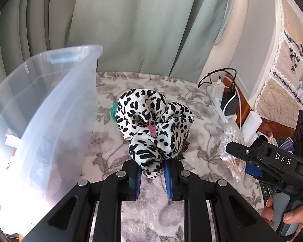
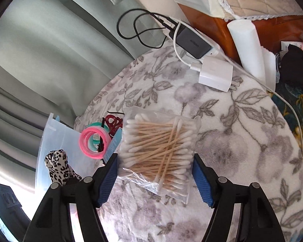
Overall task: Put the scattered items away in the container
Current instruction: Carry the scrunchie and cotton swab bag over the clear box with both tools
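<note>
My left gripper is shut on a leopard-print scrunchie, held up above the floral blanket. The scrunchie shows again at the lower left of the right wrist view. A clear plastic bin stands just left of it, with a few small items inside. My right gripper is open, its blue pads either side of a clear bag of cotton swabs lying on the blanket. Pink and teal hair ties and a dark red clip lie between the bag and the bin.
A white charger plug, a dark power adapter and black and white cables lie at the blanket's far edge. A white foam roll rests against the wooden bed frame. Grey curtains hang behind. A hand grips the right handle.
</note>
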### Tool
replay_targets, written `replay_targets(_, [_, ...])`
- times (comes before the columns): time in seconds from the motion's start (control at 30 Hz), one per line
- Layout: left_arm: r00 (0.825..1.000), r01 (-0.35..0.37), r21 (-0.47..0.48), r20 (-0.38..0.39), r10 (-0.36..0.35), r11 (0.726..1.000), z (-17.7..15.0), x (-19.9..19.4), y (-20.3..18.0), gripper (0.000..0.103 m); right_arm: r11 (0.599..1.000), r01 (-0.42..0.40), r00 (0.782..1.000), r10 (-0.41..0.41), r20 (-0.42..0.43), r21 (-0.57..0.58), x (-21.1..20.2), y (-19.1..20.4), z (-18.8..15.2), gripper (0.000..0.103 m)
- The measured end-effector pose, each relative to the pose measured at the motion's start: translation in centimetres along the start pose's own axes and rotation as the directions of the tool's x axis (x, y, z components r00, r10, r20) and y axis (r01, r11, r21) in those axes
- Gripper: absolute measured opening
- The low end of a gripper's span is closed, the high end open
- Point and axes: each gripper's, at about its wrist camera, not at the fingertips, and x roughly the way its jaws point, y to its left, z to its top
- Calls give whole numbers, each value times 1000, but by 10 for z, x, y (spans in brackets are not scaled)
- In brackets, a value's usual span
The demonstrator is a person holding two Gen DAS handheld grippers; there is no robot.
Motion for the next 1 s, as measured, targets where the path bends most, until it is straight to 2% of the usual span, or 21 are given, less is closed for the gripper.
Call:
replay_targets(0.17, [996, 16, 23, 87, -18, 1000, 4, -44, -8, 20, 998, -44, 997, 46, 65, -40, -42, 18, -6, 73])
replay_targets(0.33, [985, 34, 44, 168, -41, 998, 3, -84, -9, 20, 992, -76, 988, 88, 128, -96, -82, 39, -15, 73])
replay_targets(0.67, [948, 74, 66, 306, -91, 995, 3, -143, -7, 20, 968, -118, 961, 167, 219, -222, -145, 85, -36, 73])
replay_targets(0.87, [929, 63, 16, 363, -64, 998, 3, -171, 15, 20, 935, -170, 937, 251, 243, -310, -167, 116, -51, 74])
replay_targets(1.0, [920, 46, -33, 391, -30, 998, 3, -182, 36, 20, 916, -188, 929, 283, 238, -355, -170, 137, -59, 74])
